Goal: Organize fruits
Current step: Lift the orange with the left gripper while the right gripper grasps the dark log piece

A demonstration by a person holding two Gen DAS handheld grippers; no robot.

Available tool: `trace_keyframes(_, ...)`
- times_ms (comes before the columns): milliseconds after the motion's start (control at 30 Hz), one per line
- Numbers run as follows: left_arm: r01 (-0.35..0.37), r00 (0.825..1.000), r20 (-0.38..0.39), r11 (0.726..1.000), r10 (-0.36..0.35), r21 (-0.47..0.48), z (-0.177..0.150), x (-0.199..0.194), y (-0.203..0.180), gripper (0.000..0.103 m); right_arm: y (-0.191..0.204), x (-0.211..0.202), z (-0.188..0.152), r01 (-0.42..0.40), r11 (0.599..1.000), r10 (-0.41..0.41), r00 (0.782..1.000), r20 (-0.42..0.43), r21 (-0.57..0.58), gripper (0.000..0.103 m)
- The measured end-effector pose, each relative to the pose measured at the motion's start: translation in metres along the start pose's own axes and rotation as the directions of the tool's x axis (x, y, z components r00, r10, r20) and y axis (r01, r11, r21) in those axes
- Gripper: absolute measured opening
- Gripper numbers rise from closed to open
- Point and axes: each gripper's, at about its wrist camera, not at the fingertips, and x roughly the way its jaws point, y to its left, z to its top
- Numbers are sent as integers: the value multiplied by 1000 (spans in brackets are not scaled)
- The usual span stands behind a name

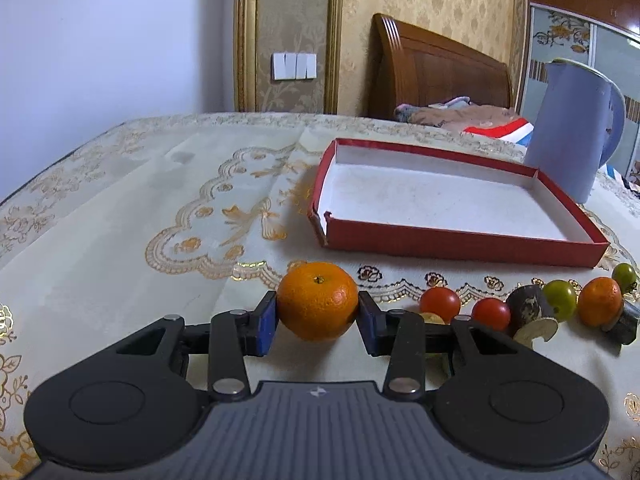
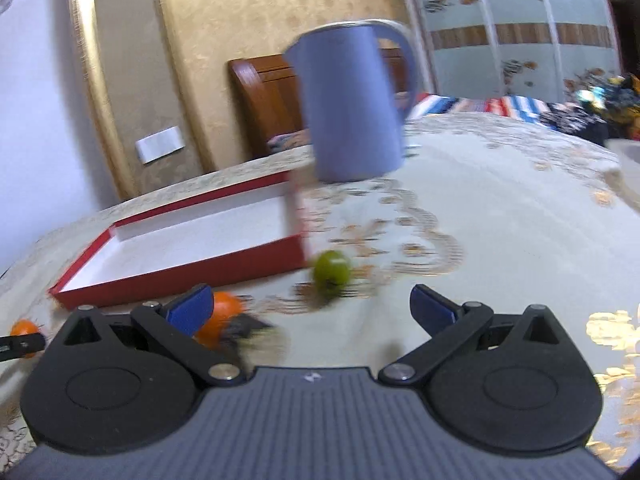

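The left gripper (image 1: 318,312) is clamped on the orange (image 1: 317,306), which rests on the counter (image 1: 120,208). The right gripper (image 2: 310,308) stands apart, holding nothing; a green fruit (image 2: 331,268) lies at 12 o'clock beyond it. Farther, the empty red box (image 1: 452,240) sits at 1 o'clock from the orange, the blue jug (image 1: 572,128) behind it.

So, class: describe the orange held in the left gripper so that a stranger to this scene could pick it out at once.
Find the shallow red box on the patterned tablecloth. In front of its near left corner sits an orange, clamped between the blue pads of the left gripper. It is the largest fruit, set apart to the left of the row of small tomatoes.
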Motion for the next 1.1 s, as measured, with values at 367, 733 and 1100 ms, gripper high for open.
trace_keyframes(367, 25, 1000, -3, 998, -25, -50, -1, 7, 9, 41, 1, 1, -6, -72, 981, 55, 994, -96, -178, 103)
trace_keyframes(733, 37, 999, -16, 997, -38, -62, -3, 9, 12, 41, 23, 15, -4, -145, 960, 105, 979, -172, -239, 88)
trace_keyframes(1100, 46, 999, -27, 998, -47, -48, -4, 13, 10, 41, 41, 35, -3, -200, 933, 135, 965, -225, -298, 43)
